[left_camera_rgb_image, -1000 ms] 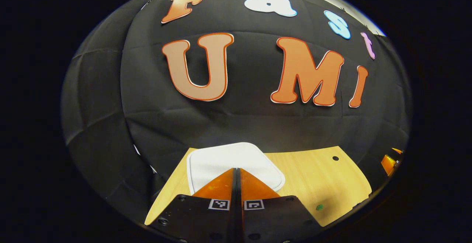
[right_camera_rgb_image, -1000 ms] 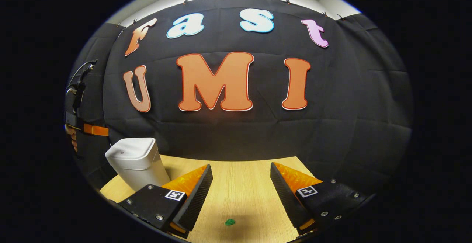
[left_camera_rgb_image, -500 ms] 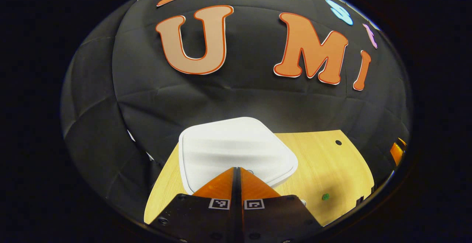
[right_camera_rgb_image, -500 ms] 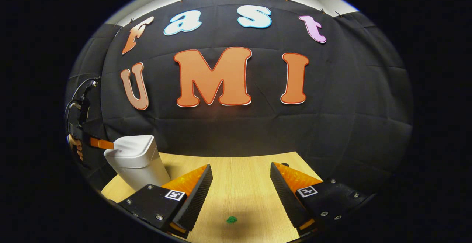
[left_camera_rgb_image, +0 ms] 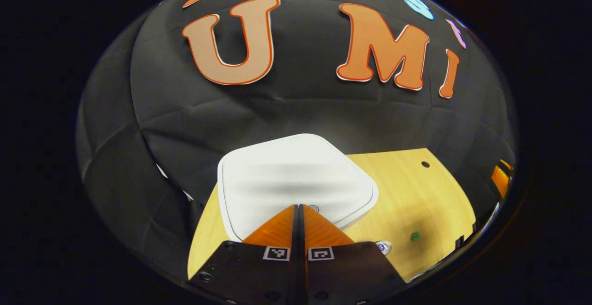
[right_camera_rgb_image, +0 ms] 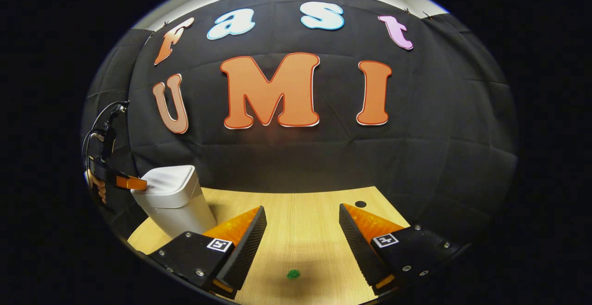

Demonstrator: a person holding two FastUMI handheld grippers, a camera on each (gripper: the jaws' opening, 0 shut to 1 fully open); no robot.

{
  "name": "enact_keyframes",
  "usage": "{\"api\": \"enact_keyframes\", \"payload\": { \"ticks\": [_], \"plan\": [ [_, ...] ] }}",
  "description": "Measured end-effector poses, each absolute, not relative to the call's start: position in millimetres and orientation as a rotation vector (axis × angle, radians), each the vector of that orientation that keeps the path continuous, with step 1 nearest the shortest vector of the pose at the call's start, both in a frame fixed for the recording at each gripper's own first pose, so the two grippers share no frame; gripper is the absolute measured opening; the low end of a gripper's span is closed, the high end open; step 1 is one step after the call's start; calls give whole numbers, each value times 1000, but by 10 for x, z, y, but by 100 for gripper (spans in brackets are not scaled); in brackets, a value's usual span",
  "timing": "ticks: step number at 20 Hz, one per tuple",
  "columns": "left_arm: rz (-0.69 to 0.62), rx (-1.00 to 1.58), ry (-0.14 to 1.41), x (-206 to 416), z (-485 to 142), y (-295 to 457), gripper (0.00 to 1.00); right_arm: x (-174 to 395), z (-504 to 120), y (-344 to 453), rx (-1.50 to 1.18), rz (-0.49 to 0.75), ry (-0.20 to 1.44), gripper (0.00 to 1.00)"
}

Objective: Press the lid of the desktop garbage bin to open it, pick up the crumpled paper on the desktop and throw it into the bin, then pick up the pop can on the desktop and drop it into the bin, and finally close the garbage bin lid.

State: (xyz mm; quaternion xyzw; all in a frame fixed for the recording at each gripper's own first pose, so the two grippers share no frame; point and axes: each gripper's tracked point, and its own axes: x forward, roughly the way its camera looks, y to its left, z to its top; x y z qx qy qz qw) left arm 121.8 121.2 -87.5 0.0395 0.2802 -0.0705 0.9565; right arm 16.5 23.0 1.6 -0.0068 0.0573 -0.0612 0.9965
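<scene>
In the right gripper view, at the far left edge, a hand (right_camera_rgb_image: pixel 98 189) holds the left tongs (right_camera_rgb_image: pixel 144 185), whose tip rests at the near edge of the lid (right_camera_rgb_image: pixel 170 180) of the white bin (right_camera_rgb_image: pixel 175 203). The bin stands upright at the left end of the wooden counter (right_camera_rgb_image: pixel 300 221), close to the black cloth wall (right_camera_rgb_image: pixel 444 147) behind it, and its lid lies flat and closed. In the left gripper view the same lid (left_camera_rgb_image: pixel 291 175) is seen from above, and the left tongs (left_camera_rgb_image: pixel 299 208) are pressed together with no gap between the two fingers and nothing held, their tip over the near edge of the lid beside a small round button (left_camera_rgb_image: pixel 314 208). To the right of the bin in that view, a small round white thing (left_camera_rgb_image: pixel 383 247) lies on the counter (left_camera_rgb_image: pixel 407 189), then a small green speck (left_camera_rgb_image: pixel 415 236), and farther back a dark hole (left_camera_rgb_image: pixel 425 164) in the wood. In the right gripper view the right tongs (right_camera_rgb_image: pixel 303 231) hang low over the middle of the counter, spread wide and empty, with the green speck (right_camera_rgb_image: pixel 292 274) lying on the wood between the two fingers and the hole (right_camera_rgb_image: pixel 360 204) behind the right finger.
</scene>
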Motion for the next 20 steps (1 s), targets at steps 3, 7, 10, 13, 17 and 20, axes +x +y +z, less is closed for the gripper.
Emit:
{"api": "enact_keyframes", "payload": {
  "ticks": [3,7,10,13,17,20],
  "plan": [
    [-134,86,544,1227,-832,1197,0,161,53,262,-24,-113,108,94],
    [-86,184,467,1178,-538,1199,0,150,108,232,-31,-113,97,94],
    [-50,141,286,1179,80,1120,0,139,156,211,-27,-118,83,94],
    [-57,87,207,1053,448,1038,0,121,215,157,-23,-125,67,94],
    [-46,44,133,871,618,1005,0,99,277,98,-10,-129,48,94],
    [-75,13,105,779,682,893,0,79,311,83,-4,-121,35,94]
  ]
}}
